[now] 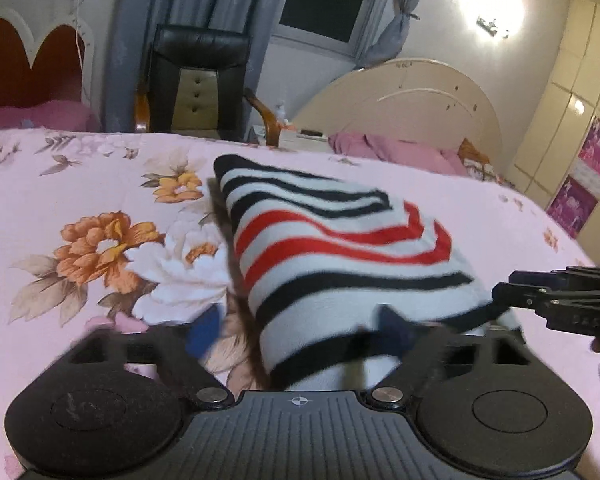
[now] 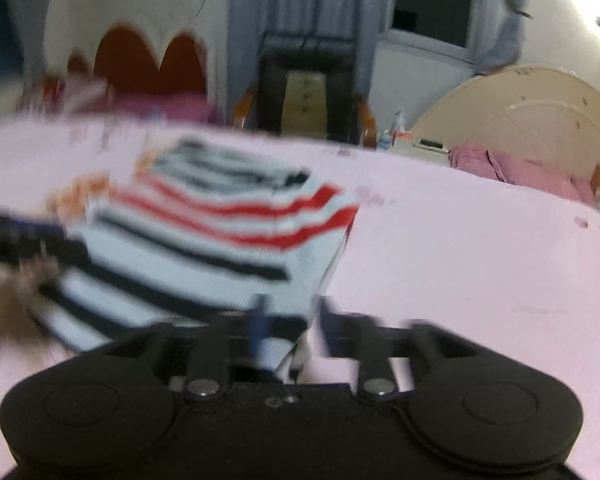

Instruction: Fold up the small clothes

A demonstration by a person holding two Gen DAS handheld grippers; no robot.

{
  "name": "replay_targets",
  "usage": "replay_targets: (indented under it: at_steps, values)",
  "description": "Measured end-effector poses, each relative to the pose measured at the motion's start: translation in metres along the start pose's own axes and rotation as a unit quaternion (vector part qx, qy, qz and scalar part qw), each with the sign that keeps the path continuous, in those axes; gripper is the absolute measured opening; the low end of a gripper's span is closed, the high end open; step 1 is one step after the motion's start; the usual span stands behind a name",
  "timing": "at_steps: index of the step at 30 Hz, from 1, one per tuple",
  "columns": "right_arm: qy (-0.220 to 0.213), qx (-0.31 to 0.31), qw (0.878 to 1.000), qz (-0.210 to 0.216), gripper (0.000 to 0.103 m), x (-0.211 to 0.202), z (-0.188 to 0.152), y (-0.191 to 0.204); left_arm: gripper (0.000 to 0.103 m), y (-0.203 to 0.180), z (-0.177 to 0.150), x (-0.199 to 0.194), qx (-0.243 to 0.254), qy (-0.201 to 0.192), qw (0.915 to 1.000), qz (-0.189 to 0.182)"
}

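Note:
A folded knit garment point(image 1: 340, 248) with white, black and red stripes lies on the pink floral bedsheet point(image 1: 80, 184). My left gripper point(image 1: 300, 332) stands open at its near edge. One blue pad point(image 1: 204, 332) is out over the sheet and the other rests by the fabric's near right part. In the right wrist view, which is blurred, the garment point(image 2: 220, 240) fills the left half. My right gripper point(image 2: 294, 320) is partly open around the garment's near right corner, and its right finger stands clear of the cloth. That gripper also shows at the right edge of the left wrist view.
A black armchair point(image 1: 200, 84) stands behind the bed's far edge. A cream headboard point(image 1: 412, 108) with pink bedding point(image 1: 388, 152) is at the back right, and a red-and-white headboard point(image 1: 32, 64) at the back left. Bare sheet point(image 2: 480, 272) stretches to the right of the garment.

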State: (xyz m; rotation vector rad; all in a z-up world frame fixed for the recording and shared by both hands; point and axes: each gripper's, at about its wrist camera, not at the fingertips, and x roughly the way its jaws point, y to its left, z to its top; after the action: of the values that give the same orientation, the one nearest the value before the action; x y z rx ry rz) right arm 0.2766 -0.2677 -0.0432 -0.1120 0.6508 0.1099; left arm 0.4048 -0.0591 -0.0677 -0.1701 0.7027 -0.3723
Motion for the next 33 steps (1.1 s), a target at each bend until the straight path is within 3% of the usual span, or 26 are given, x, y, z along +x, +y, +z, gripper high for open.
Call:
replay_targets:
  at_steps: [1, 4, 6, 10, 12, 13, 14, 15, 18, 20, 25, 30, 33]
  values:
    - [-0.006, 0.021, 1.0, 0.004, 0.056, 0.001, 0.005, -0.006, 0.1, 0.0, 0.003, 0.002, -0.004, 0.0, 1.0, -0.003]
    - [0.014, 0.045, 0.999, 0.007, 0.036, 0.018, 0.015, -0.018, 0.1, -0.005, 0.01, 0.014, 0.003, 0.018, 0.9997, -0.017]
    - [0.025, 0.059, 0.998, 0.007, 0.036, 0.032, 0.016, -0.028, 0.099, -0.005, 0.013, 0.026, -0.008, 0.036, 0.999, -0.026]
    - [0.063, 0.176, 0.981, 0.046, 0.052, 0.06, 0.005, -0.068, 0.094, 0.008, 0.009, 0.054, -0.045, 0.096, 0.9938, -0.034]
    - [0.074, 0.202, 0.975, 0.052, 0.062, 0.069, -0.002, -0.084, 0.094, 0.014, 0.006, 0.057, -0.06, 0.101, 0.9922, -0.042]
    - [0.076, 0.227, 0.969, 0.058, 0.058, 0.067, -0.002, -0.092, 0.094, 0.013, 0.007, 0.054, -0.055, 0.099, 0.9928, -0.036]
    - [0.071, 0.255, 0.962, 0.069, 0.042, 0.06, -0.002, -0.099, 0.094, 0.012, 0.008, 0.05, -0.047, 0.094, 0.994, -0.031]
    - [0.061, 0.273, 0.957, 0.082, 0.039, 0.054, -0.001, -0.103, 0.094, 0.012, 0.008, 0.048, -0.047, 0.09, 0.9943, -0.033]
    - [0.047, 0.302, 0.944, 0.126, 0.048, 0.052, -0.004, -0.116, 0.086, 0.022, 0.01, 0.052, -0.08, 0.095, 0.9905, -0.059]
    - [0.063, 0.335, 0.925, 0.169, 0.068, 0.063, -0.009, -0.128, 0.082, 0.029, 0.01, 0.056, -0.106, 0.106, 0.9853, -0.083]
    - [0.114, 0.368, 0.892, 0.238, 0.072, 0.094, -0.025, -0.145, 0.08, 0.042, 0.009, 0.07, -0.152, 0.138, 0.969, -0.137]
    - [0.128, 0.335, 0.894, 0.27, 0.07, 0.112, -0.013, -0.137, 0.08, 0.055, 0.009, 0.081, -0.189, 0.144, 0.9553, -0.176]
    - [0.133, 0.31, 0.899, 0.278, 0.07, 0.124, 0.002, -0.133, 0.08, 0.053, 0.013, 0.088, -0.183, 0.147, 0.9554, -0.18]
